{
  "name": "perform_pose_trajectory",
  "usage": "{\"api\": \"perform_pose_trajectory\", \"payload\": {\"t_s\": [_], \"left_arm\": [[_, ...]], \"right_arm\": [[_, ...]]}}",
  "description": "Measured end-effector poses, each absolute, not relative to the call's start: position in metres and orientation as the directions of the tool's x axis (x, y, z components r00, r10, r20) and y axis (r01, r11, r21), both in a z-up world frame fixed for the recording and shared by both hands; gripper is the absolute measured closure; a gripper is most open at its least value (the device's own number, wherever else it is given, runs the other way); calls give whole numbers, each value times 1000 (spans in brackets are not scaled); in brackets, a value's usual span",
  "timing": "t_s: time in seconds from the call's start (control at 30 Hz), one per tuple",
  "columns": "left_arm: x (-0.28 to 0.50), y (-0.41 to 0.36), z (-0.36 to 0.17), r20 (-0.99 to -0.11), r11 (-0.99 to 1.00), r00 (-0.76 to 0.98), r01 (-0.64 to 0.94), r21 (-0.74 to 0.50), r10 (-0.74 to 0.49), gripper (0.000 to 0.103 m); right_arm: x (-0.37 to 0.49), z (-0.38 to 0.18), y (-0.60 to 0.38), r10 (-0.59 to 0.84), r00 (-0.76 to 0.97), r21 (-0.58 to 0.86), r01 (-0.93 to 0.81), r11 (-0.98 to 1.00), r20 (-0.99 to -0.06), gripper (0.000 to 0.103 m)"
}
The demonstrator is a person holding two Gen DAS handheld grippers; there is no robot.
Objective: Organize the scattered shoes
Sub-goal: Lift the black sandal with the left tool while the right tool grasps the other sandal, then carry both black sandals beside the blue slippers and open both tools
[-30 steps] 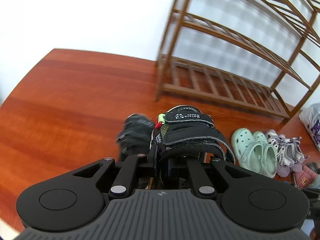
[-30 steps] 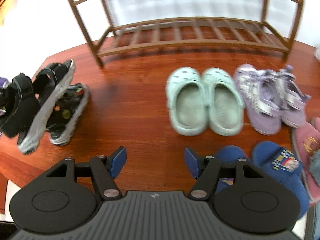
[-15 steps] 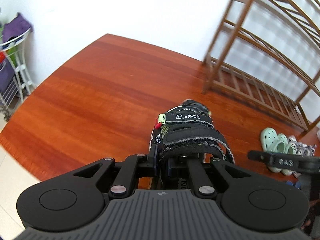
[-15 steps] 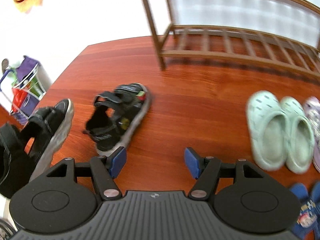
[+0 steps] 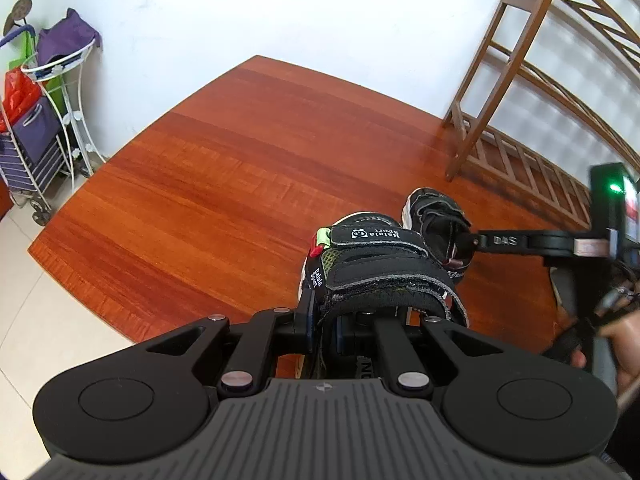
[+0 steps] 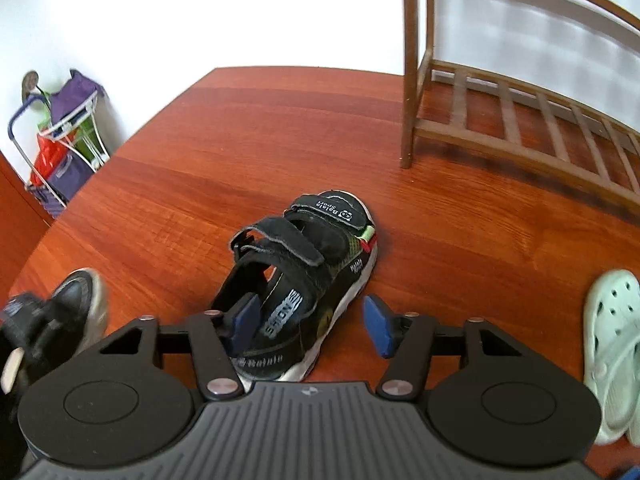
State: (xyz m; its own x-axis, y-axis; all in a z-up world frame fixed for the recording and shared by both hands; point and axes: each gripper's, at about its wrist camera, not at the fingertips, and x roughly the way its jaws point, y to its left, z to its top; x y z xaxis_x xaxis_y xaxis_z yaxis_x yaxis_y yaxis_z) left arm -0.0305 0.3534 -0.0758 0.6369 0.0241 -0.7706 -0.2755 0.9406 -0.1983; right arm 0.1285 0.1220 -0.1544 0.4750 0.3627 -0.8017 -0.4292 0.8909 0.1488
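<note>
My left gripper (image 5: pixel 324 330) is shut on a black strapped sandal (image 5: pixel 380 276) and holds it above the red-brown wooden floor. Its mate, a second black sandal (image 6: pixel 304 272), lies on the floor just ahead of my right gripper (image 6: pixel 310 324). The right jaws are closing. One blue pad sits inside the heel opening, the other stands clear of the white sole on the right. The left wrist view shows this floor sandal (image 5: pixel 436 216) with a right finger (image 5: pixel 504 241) reaching into it. The held sandal (image 6: pixel 76 304) shows blurred at the left of the right wrist view.
A brown slatted shoe rack (image 6: pixel 520 120) stands behind and to the right, also seen as the rack (image 5: pixel 520 152). Mint clogs (image 6: pixel 612 340) lie at the right edge. A wire cart with bags (image 5: pixel 36 120) stands by the white wall. A person's hand (image 5: pixel 616 340) grips the right tool.
The right gripper swept left from the clogs and slippers to the floor sandal and its jaws narrowed. The left gripper carried its sandal leftward, and the right tool came into its view.
</note>
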Motion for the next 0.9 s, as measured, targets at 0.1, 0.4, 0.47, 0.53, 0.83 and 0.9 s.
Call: {"api": "perform_pose_trajectory", "payload": {"t_s": [0.1,0.4,0.47,0.53,0.83,0.9], "left_arm": [[-31,355,-78,-775,943,631,-267,-197,17,92],[-27,350,-85,-783,951,623,-239,-195,-4,92],[-24,346,-86,-782,956,622,-220,-196,-17,92],[-22,340,-89,-784,959,621,-203,-195,-28,92],[-14,300,-101,-789,973,603,-94,-211,-112,91],[-12,290,-103,-791,974,599,-72,-214,-129,91]], "right_arm": [[141,-165,129,345,475,137,-419,898,-810,61],[137,-166,113,308,508,119,-370,921,-804,94],[130,-163,104,300,508,113,-366,924,-807,95],[119,-160,90,288,507,110,-353,929,-812,95],[58,-154,13,221,504,115,-234,965,-835,95],[43,-154,-6,204,503,117,-199,973,-840,95]]}}
